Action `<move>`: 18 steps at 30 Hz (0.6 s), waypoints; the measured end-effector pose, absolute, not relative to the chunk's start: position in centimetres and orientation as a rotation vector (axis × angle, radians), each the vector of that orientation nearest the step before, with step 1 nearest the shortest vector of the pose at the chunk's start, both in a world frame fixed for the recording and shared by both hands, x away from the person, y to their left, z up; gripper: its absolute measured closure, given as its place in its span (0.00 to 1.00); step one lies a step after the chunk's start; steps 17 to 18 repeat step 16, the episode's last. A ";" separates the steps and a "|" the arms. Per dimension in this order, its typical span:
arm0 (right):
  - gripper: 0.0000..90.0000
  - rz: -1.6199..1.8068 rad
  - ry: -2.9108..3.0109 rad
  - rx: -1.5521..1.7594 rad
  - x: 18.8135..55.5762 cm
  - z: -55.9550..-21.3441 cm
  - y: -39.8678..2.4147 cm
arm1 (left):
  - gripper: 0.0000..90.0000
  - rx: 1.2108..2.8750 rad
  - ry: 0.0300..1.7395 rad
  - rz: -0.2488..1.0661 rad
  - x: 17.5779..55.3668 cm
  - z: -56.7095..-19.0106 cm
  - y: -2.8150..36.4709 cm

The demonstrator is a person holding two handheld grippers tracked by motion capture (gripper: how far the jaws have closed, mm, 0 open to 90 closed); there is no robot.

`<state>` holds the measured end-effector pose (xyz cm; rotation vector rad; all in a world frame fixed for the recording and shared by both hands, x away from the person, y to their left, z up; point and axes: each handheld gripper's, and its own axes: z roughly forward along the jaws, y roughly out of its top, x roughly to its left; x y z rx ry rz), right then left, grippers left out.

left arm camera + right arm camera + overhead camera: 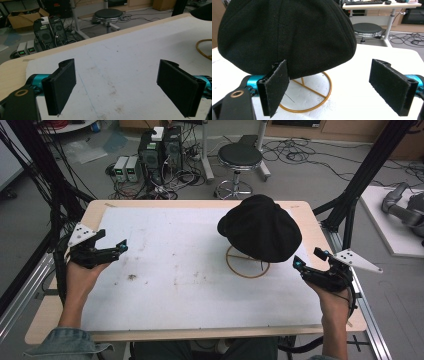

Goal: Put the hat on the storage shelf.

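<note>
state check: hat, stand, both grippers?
black hat: sitting on its stand, not gripped.
gold wire stand: upright on the white mat, ring base flat.
left gripper: open, nothing between the jaws.
right gripper: open, close beside the hat, pads not pressing it.

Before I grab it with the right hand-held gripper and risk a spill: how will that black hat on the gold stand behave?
The black hat looks like soft cloth, so it would probably sag and fold when pinched. It seems light. It only drapes over the thin gold wire stand, so a sideways push could well slide it off or tip the stand.
</note>
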<state>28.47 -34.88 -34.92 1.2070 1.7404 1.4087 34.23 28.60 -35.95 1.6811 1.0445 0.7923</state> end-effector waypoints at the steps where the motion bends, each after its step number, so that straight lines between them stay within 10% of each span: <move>1: 0.18 1.406 1.739 1.208 28.5 -35.0 -34.9 | 0.18 1.680 1.044 0.793 34.2 -35.9 28.6; 18: 0.18 1.423 1.736 1.207 28.8 -34.9 -35.0 | 0.18 1.679 1.044 0.794 34.0 -35.8 28.8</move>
